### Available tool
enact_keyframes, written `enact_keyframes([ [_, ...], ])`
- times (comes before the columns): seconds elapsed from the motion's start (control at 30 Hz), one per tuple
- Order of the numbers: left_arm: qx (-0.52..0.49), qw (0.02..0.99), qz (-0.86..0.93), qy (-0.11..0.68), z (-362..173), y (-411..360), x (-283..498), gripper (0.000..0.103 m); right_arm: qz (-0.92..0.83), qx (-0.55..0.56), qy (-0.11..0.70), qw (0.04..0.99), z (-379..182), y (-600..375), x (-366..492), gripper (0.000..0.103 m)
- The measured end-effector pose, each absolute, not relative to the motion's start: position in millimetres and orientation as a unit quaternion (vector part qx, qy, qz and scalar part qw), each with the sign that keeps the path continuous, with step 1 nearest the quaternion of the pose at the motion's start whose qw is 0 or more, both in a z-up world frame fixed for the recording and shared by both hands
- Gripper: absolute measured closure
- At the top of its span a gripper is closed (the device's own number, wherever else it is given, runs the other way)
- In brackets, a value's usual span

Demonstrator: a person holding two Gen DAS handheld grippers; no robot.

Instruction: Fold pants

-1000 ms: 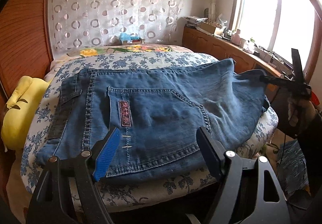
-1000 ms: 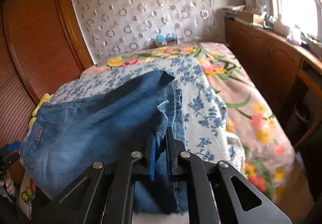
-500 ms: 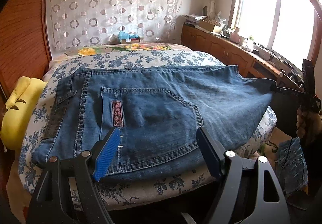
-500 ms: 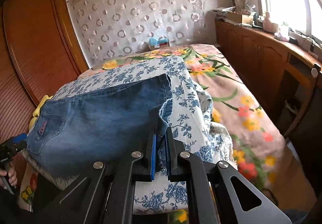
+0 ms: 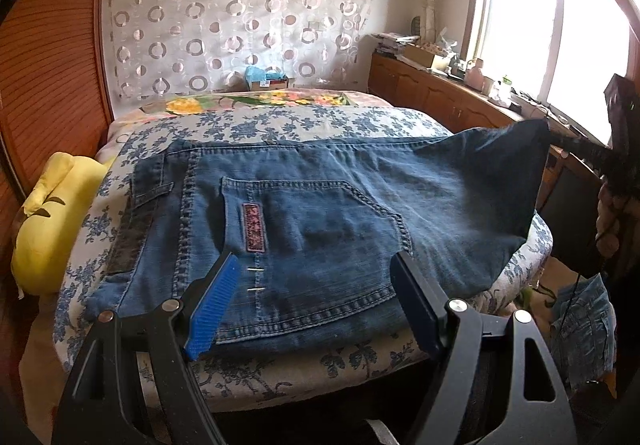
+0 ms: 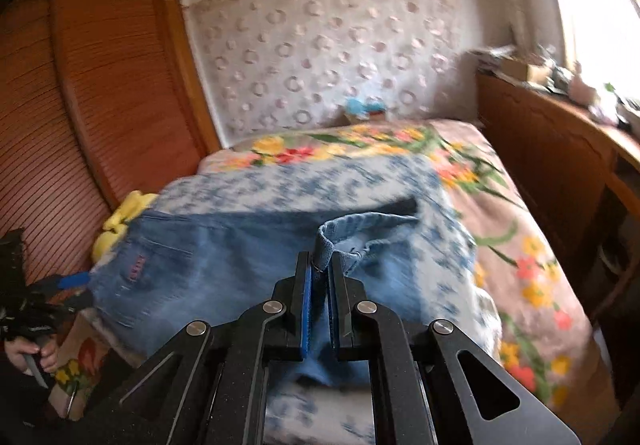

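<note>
Blue denim pants [image 5: 320, 213] lie across the near end of the bed, waistband at the left, back pocket with a red label facing up. My left gripper [image 5: 316, 305] stands open just above the pants' near hem, with nothing pinched between its blue pads. At the far right my right gripper [image 5: 580, 147] lifts the pants' leg end off the bed. In the blurred right wrist view the right gripper [image 6: 320, 269] is shut on a fold of the denim pants [image 6: 224, 269]. The left gripper [image 6: 72, 285] shows at the left edge there.
The bed carries a blue-flowered cover [image 5: 280, 125] over a bright flowered blanket [image 6: 500, 205]. A yellow pillow [image 5: 52, 217] lies at the left edge beside a wooden wardrobe [image 6: 92, 97]. A low wooden cabinet [image 5: 460, 97] with clutter runs under the window. More denim [image 5: 584, 329] hangs at the right.
My right gripper has pulled the pants' leg end outward to the right and lifted it, drawing the denim flatter across the bed. The left gripper has stayed in place, open.
</note>
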State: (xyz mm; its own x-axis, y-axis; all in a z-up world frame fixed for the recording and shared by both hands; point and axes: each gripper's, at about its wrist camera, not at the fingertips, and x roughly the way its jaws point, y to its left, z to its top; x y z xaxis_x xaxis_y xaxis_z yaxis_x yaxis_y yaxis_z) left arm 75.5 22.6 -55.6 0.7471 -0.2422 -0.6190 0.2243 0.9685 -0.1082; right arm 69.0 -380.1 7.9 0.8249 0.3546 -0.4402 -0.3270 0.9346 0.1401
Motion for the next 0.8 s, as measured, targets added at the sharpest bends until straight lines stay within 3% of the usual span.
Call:
enact_keyframes([
  [0.47, -0.031, 0.935, -0.105, 0.338, -63.3, 47.9, 69.9, 0.024, 0.331, -0.042, 0.201, 0.921, 63.0, -241.4, 68.8, 0.096],
  [0.53, -0.033, 0.934, -0.105, 0.339, -63.8, 48.3, 70.1, 0.024, 0.332, -0.049, 0.214, 0.917, 60.7, -231.9, 74.3, 0.087],
  [0.67, -0.036, 0.934, -0.107, 0.34, -65.5, 47.6, 71.6, 0.024, 0.322, -0.073, 0.228, 0.916, 59.2, -228.0, 86.9, 0.082],
  [0.8, -0.035, 0.933, -0.113, 0.341, -66.2, 42.6, 75.5, 0.024, 0.298, -0.066, 0.233, 0.923, 64.2, -240.6, 85.6, 0.067],
])
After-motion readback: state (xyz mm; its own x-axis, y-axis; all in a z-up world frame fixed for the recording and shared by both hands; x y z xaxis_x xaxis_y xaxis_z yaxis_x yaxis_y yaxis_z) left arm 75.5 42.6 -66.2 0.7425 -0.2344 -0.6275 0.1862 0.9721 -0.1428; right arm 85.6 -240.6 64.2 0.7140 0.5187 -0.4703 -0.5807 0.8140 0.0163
